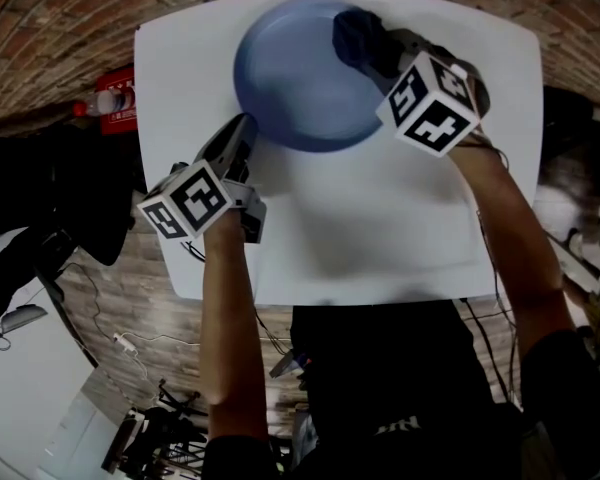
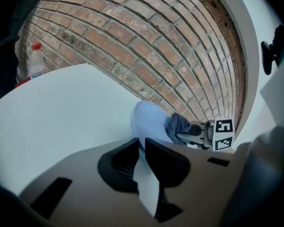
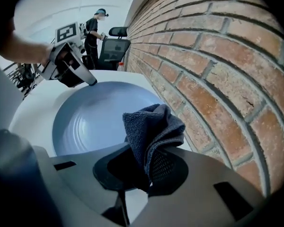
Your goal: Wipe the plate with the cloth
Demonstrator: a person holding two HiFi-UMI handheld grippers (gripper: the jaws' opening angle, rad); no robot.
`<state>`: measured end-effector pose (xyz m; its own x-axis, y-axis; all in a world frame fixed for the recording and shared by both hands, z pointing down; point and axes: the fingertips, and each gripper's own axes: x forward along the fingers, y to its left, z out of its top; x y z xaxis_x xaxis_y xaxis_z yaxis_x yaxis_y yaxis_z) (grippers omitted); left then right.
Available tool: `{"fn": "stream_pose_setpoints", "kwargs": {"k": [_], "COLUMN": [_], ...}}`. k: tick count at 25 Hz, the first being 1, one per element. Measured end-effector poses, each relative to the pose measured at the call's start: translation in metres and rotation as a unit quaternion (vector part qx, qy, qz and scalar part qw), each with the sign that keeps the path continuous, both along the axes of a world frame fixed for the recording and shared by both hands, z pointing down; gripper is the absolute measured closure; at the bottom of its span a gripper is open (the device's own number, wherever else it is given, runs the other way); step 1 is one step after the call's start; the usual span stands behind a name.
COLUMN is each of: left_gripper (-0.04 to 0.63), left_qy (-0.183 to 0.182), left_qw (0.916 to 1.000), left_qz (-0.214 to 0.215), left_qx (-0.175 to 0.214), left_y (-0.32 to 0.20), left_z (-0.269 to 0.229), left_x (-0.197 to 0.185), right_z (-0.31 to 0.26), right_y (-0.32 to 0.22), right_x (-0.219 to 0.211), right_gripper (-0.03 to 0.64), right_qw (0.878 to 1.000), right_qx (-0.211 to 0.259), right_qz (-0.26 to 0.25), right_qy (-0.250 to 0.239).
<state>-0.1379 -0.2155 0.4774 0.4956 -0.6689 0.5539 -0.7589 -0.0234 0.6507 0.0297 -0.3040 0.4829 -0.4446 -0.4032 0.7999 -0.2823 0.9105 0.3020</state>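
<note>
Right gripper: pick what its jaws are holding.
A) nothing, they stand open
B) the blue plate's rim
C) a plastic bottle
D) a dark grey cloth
D: in the right gripper view, the right gripper has its jaws closed on the bunched dark grey cloth, which sticks up over the blue plate.

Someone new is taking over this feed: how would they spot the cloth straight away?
On the white table, toward the brick wall, sits a blue plate. At the plate's far right rim the right tool is shut on the cloth: a crumpled dark grey-blue bundle, the only soft, dark thing against the smooth pale plate.
</note>
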Motion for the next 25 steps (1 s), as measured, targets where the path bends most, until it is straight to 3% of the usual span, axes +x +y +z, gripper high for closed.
{"fn": "stream_pose_setpoints", "kwargs": {"k": [5,8,10,14,18,25], "left_gripper": [0.552,0.552,0.554,0.554,0.555,0.557], "left_qy": [0.005,0.007,0.008,0.006,0.007,0.0], "left_qw": [1.0,1.0,0.9999,1.0,0.9999,1.0], "left_qz": [-0.002,-0.005,-0.007,-0.007,-0.01,-0.007], "left_qx": [-0.001,-0.003,-0.003,-0.002,0.001,0.005], "left_y": [-0.001,0.0,0.0,-0.001,-0.002,-0.003], "left_z": [0.0,0.0,0.0,0.0,-0.001,0.0], "left_x": [-0.001,-0.001,-0.002,-0.002,-0.002,-0.002], "right_z": [-0.031,-0.039,-0.033,-0.01,-0.002,0.004], "right_y": [0.021,0.051,0.07,0.098,0.104,0.11], "right_x": [-0.035,-0.075,-0.099,-0.124,-0.13,-0.116], "right_gripper": [0.541,0.541,0.541,0.541,0.541,0.541], "right_qw": [0.995,0.981,0.969,0.964,0.976,0.979], "right_qx": [-0.013,-0.087,-0.141,-0.19,-0.157,-0.152], "right_qz": [-0.006,-0.011,-0.013,-0.028,-0.073,-0.099], "right_qy": [-0.094,-0.175,-0.202,-0.181,-0.13,-0.095]}}
